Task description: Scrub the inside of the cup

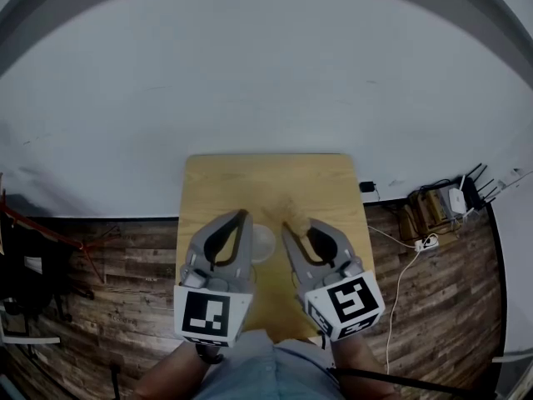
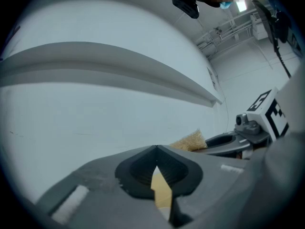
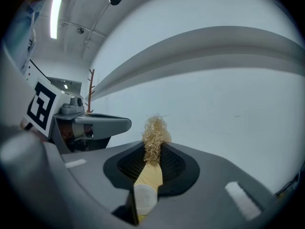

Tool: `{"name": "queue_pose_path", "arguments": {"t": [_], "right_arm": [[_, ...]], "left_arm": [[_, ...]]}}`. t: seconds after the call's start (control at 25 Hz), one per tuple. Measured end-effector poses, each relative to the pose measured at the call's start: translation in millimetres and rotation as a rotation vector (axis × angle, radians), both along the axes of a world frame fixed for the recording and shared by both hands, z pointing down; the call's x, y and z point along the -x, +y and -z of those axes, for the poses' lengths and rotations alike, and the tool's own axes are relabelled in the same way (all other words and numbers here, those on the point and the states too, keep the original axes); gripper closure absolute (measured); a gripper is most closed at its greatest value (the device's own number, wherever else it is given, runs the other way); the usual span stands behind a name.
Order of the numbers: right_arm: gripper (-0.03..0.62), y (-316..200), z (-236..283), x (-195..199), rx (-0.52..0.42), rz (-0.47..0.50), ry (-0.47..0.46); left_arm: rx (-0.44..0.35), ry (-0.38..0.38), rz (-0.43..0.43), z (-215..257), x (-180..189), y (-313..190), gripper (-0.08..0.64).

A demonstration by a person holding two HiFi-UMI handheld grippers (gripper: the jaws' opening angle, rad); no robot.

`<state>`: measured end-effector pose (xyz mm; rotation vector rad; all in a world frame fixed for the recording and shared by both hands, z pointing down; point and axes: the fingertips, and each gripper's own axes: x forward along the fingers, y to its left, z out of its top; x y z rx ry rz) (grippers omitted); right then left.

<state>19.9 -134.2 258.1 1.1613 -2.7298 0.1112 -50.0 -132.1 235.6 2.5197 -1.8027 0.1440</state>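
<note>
cup (image 1: 263,242) sits on the wooden bench (image 1: 250,177) near its front edge, in the gap btw the two tongs. from the head view it reads as a pale, see-through round, so its long axis runs up-down; can't tell if the mouth is up. it sits just beside the left tongs' inner finger, contact not clear.

right tongs (image 3: 153,146) are closed, pinching a fibre brush (image 3: 154,136). the straw-coloured tuft pokes out past the tips, long axis in line w/ the fingers and pointing fwd, away from the person. low in the slit behind the tuft there's a tan strip and a pale round end; can't tell if that's the brush's stem.

left tongs (image 2: 156,148) are pressed together, tips meeting. only a thin slit stays behind the tips, showing yellow wood and a pale patch lower down. no view shows a thing clearly pinched there.

both tongs reach fwd side by side over the bench, tips leaning in toward each other. plain grey wall ahead.
</note>
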Motion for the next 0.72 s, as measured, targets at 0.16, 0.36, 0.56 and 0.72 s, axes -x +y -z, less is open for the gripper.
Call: {"name": "queue_pose_path", "arguments": {"t": [0.16,0.36,0.56,0.72], "right_arm": [[0.520,0.1,-1.1,-1.3,0.000,0.001,-0.001],[0.520,0.1,-2.2,-2.5,0.002,0.003,0.000],[0.520,0.8,-3.3,-3.5,0.005,0.002,-0.001],[0.520,1.3,-4.5,-4.1,0.006,-0.002,-0.003]], "left_arm": [[-0.002,-0.009,-0.002,-0.8,-2.8,0.3,0.540],[-0.007,-0.024,-0.008,-1.6,-6.3,1.4,0.540],[-0.006,-0.027,-0.012,-2.1,-8.2,2.5,0.540],[-0.009,-0.032,-0.014,-2.7,-8.7,3.7,0.540]]}}
